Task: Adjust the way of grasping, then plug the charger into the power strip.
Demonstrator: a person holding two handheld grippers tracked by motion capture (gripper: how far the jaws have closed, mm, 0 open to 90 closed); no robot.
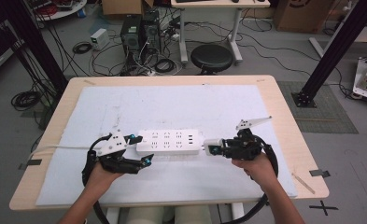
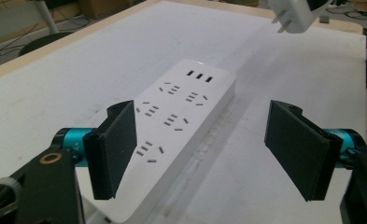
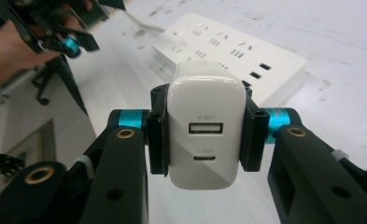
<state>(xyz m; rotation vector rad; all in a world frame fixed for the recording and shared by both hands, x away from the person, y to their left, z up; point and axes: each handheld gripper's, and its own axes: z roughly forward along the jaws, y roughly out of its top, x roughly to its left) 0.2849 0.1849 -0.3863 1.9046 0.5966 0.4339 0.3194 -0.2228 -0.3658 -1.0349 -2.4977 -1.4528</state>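
Between the jaws of your right tool (image 3: 204,135), a white charger (image 3: 206,130) sits pinched on both flanks, its two ports facing back along the tool and its prongs pointing away toward the power strip (image 3: 237,51). From the high view, the charger (image 1: 212,146) hangs just off the strip's right end, close to it but apart from the sockets.

Your left tool (image 2: 209,154) is spread wide, jaws standing either side of the strip's (image 2: 181,126) near end without touching it; the left gripper view catches the charger's (image 2: 295,14) prongs high in its upper right corner. The strip (image 1: 168,142) lies flat on the pale mat (image 1: 172,105) that covers the counter (image 1: 284,107), its cable (image 1: 59,148) running off to your left.

To do this step well, close the left tool on the strip's end, or press down on it, so the body cannot slide when the prongs push in. Lift the charger over a two-slot socket, turn the wrist until the prongs point straight down and line up with the slots, then press evenly. Keep the pinch firm; the glossy casing looks liable to slip or tilt between the pads.
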